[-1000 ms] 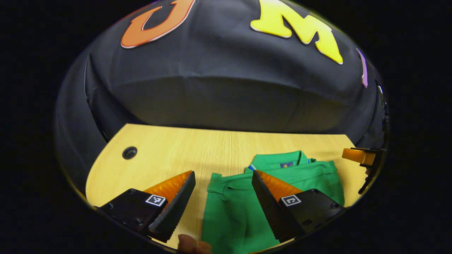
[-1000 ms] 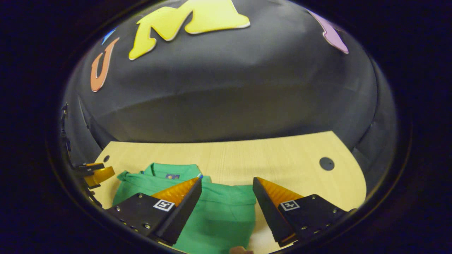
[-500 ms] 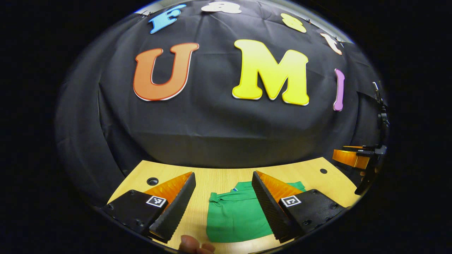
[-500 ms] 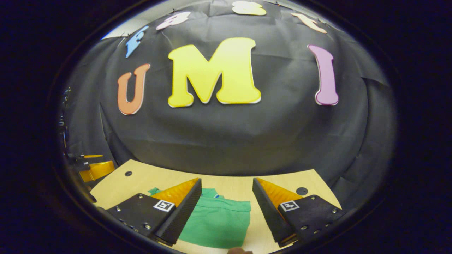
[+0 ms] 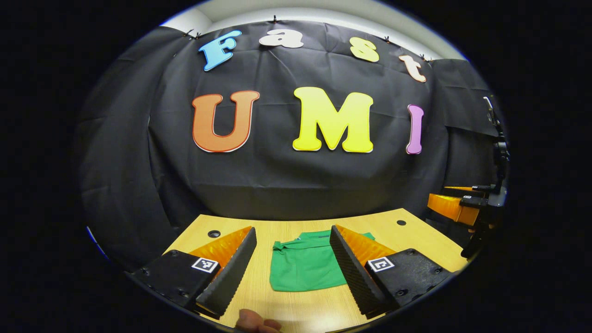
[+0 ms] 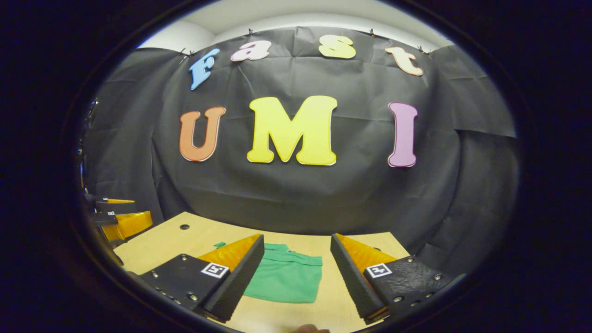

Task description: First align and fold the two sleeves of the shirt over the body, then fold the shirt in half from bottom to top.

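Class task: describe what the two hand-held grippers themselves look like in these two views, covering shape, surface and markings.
Each gripper, left and right, ends in two long wedge-shaped jaws tapering to points. Their inner faces are ribbed. Each jaw sits on a black block with small screws and a square black-and-white tag. A fingertip peeks in at the bottom edge.

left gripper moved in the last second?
Yes. The left gripper pulled back and up from the green shirt. In its view the shirt now looks smaller and farther off on the wooden table, and more booth wall shows.
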### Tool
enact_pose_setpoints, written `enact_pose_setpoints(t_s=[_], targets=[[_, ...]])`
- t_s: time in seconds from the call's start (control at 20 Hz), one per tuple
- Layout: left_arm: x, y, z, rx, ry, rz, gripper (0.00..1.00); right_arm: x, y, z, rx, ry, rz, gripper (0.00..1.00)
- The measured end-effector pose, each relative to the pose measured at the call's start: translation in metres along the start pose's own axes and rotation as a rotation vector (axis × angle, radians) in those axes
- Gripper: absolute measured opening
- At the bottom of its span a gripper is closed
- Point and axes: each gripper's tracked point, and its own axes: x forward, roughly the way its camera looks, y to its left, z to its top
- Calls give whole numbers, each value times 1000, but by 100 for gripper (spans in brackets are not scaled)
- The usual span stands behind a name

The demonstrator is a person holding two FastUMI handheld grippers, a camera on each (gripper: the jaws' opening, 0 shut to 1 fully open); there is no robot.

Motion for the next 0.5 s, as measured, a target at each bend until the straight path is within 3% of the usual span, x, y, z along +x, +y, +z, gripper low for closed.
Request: enact_pose_setpoints(t_s=[0.2,0.5], targets=[[-37,0,5,-9,-28,8,100,-34,-2,8,13,-37,-23,92],[-75,1,12,-18,-74,24,100,-66,2,7,71,-36,1,92]])
